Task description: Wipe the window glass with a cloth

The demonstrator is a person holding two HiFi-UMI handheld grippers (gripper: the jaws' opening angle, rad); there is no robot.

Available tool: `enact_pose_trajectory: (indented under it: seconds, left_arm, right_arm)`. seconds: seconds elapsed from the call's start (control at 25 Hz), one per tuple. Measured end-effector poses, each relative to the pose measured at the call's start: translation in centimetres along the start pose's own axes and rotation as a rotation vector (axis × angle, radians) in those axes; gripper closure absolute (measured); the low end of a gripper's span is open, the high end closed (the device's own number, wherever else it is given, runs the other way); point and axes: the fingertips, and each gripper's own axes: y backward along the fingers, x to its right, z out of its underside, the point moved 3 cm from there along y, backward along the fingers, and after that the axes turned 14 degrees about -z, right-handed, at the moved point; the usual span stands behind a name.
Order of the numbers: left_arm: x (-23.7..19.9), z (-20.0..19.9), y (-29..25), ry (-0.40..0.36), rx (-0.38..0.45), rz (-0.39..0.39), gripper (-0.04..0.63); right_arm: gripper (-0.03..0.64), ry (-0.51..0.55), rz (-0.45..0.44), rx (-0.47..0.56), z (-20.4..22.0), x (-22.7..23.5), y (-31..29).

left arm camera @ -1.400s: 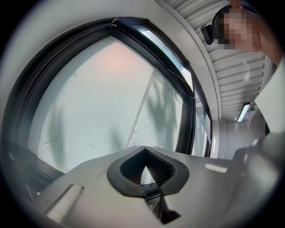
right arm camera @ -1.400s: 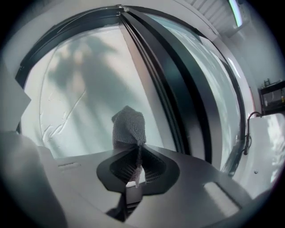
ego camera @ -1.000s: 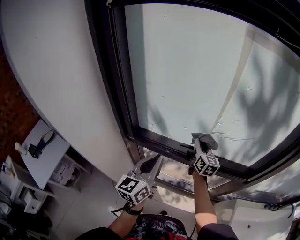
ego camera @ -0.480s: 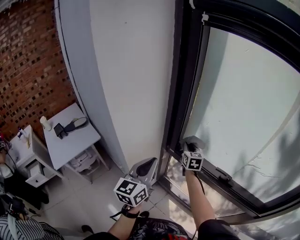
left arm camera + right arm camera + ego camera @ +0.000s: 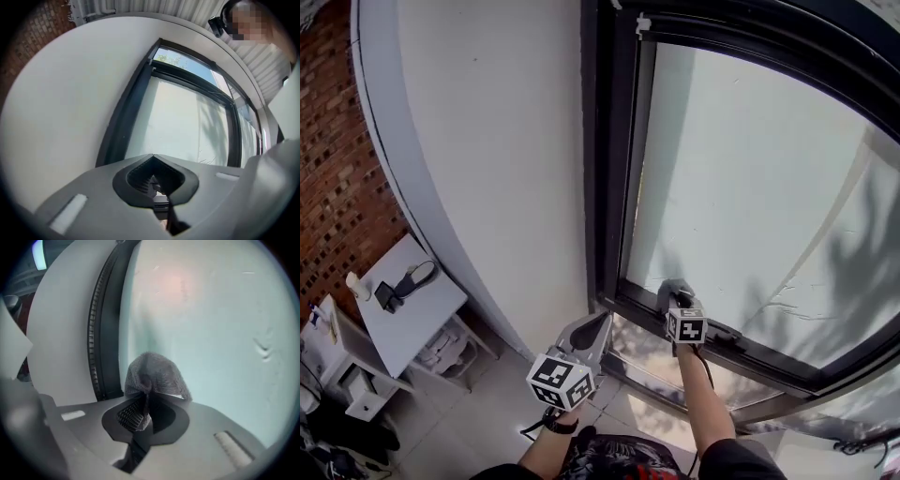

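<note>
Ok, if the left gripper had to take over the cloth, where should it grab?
Likely the bunched part of the cloth bulging past the right gripper, which is shut on its fold. Come from the left along the glass, jaws across the bulge: its front faces that glass.

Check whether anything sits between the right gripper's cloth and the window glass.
Nothing visible does. The cloth, pinched in the right gripper, sits right at the glass, beside the dark frame near the pane's lower corner.

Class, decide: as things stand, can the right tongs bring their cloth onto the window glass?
Probably yes: the right tongs grip the cloth right by the glass, near its lower corner, and nothing stands between them.
</note>
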Motion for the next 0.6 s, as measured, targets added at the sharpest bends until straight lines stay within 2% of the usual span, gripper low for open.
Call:
enact_pose_trajectory:
  seconds: [0.04,0.12,0.16,0.2,0.28,0.32,0.48,0.6]
  left_arm:
    - [1.0,0.0,-0.6,-0.012,0.006,0.031,0.595]
    - [3.2,0.1,-1.7,-0.027,0.008,0.093,0.595]
    - [4.3,0.4,-2.2,-0.029,0.002,0.121,0.595]
    - [5.3,0.7,-2.7,-0.028,-0.007,0.146,0.595]
    - [7.0,1.3,-3.5,-0.024,-0.024,0.186,0.595]
    - [7.9,1.6,-3.9,-0.023,-0.032,0.201,0.595]
    - [10.7,2.5,-5.1,-0.016,-0.052,0.250,0.595]
    - [12.9,3.3,-5.8,-0.014,-0.067,0.286,0.595]
  right_arm:
    - [0.597,-0.018,-0.017,0.037,0.0,0.7,1.4]
    - [0.598,-0.056,-0.138,0.160,-0.7,1.1,4.0]
    - [0.600,-0.046,-0.192,0.213,-1.1,0.8,5.1]
    - [0.600,-0.004,-0.206,0.232,-1.3,0.7,6.2]
    - [0.598,0.090,-0.152,0.205,-1.2,1.4,7.9]
    - [0.598,0.097,-0.124,0.202,-1.2,2.2,8.8]
    - [0.598,-0.036,0.000,0.221,-0.6,7.5,13.3]
    - [0.598,-0.083,0.084,0.218,1.1,10.9,17.4]
